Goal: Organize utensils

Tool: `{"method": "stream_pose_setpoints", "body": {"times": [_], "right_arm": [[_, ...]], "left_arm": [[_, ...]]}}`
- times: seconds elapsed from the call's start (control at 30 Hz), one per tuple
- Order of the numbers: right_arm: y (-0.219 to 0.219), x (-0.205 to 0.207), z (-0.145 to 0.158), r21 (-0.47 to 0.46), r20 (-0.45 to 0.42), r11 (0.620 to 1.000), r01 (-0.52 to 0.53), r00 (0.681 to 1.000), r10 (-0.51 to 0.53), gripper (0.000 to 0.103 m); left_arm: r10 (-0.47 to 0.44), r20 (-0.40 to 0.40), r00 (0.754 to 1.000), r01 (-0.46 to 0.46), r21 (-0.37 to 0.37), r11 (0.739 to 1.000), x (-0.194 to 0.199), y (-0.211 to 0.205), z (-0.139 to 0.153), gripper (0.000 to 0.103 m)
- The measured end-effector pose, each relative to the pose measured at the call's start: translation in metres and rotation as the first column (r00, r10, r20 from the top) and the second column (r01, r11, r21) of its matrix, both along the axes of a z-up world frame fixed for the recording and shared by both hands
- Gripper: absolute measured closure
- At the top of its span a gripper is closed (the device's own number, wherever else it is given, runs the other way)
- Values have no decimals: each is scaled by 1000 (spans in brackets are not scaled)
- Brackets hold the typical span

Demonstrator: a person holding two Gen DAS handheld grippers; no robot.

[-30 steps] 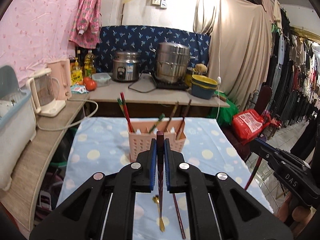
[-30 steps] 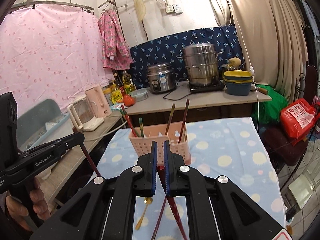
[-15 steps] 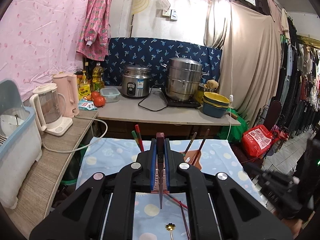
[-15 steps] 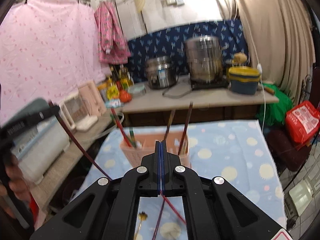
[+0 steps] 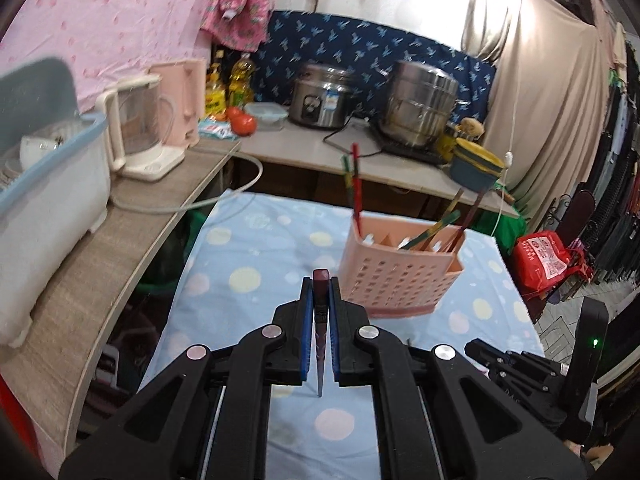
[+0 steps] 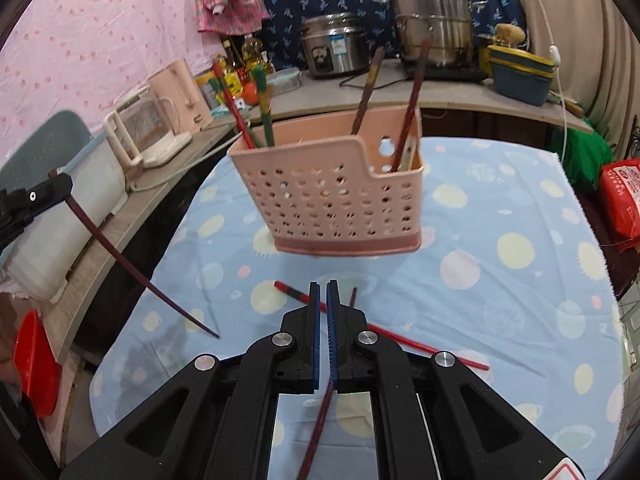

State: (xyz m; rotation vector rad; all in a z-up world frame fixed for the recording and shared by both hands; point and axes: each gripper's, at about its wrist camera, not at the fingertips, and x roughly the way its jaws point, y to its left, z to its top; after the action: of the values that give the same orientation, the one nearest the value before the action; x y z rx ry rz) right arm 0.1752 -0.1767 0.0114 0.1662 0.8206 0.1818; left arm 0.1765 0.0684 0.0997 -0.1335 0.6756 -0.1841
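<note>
We are looking at a pink plastic basket [image 6: 328,196], its walls pierced with rows of small holes, its front rim stepped lower on one side. It is standing upright on a pale blue cloth [image 6: 500,300] printed with soft yellow, pink and white dots. Thin sticks [image 6: 412,100] are leaning out of the basket's compartments, some green and red on one side, some dark brown on the other. We are holding the left tongs [image 5: 320,280] tilted down toward the cloth, just short of the basket and a little to its left. Their blue ribbed pads are pinching a slim, dark maroon held chopstick [image 5: 320,320] near its squared, blunt end. Its tapered point is hanging down and back toward us, above the cloth. From the right view that stick is slanting from the tongs down to a fine tip over the cloth's left edge. We are angling the right tongs [image 6: 323,286] steeply down at the cloth in front of the basket, close over it. Their jaws are opening, showing only a thin slit between the blue pads, and we are seeing nothing between them. A glossy red chopstick [image 6: 420,346] is lying flat on the cloth, running crosswise under the black fingers. A dark chopstick [image 6: 318,428], blurred, is lying beneath the tongs and crossing the red one. Whether the fingers are touching either stick we cannot tell.
</note>
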Motion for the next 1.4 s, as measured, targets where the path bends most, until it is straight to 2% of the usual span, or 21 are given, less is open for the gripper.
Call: {"method": "stream_pose_setpoints", "body": {"times": [0.13, 0.27, 0.47, 0.57, 0.77, 0.97, 1.03, 1.27, 1.33, 1.4], "right_arm": [[21, 14, -16, -13, -36, 999, -48, 998, 47, 85], [44, 36, -31, -55, -66, 989, -135, 989, 131, 81], [71, 66, -53, -187, -113, 939, -288, 956, 271, 78], [77, 75, -64, -223, -146, 918, -329, 942, 302, 77], [80, 86, -82, -237, -191, 909, -342, 934, 302, 79], [77, 91, -89, -218, -207, 920, -326, 937, 283, 93], [75, 89, -86, -217, -201, 924, -315, 941, 274, 103], [71, 84, -80, -205, -202, 931, -302, 944, 262, 101], [70, 81, -76, -222, -189, 930, -293, 949, 253, 85], [69, 81, -73, -236, -174, 931, -279, 955, 242, 81]], "left_arm": [[17, -28, 999, -17, 0, 1000, -1, 12, -15, 96], [22, -42, 999, -23, -23, 999, 3, 23, -16, 95], [24, -52, 998, -26, -41, 999, 7, 31, -18, 95], [27, -57, 998, -30, -50, 998, 7, 33, -18, 95], [31, -65, 997, -35, -58, 998, 7, 34, -18, 95], [21, -71, 997, -25, -58, 998, 4, 31, -16, 95], [16, -71, 997, -20, -56, 998, 2, 29, -15, 95], [-10, -76, 997, 6, -60, 998, -11, 22, -12, 95], [-15, -78, 997, 10, -57, 998, -16, 20, -12, 95], [-18, -81, 997, 13, -56, 998, -21, 18, -11, 95]]}}
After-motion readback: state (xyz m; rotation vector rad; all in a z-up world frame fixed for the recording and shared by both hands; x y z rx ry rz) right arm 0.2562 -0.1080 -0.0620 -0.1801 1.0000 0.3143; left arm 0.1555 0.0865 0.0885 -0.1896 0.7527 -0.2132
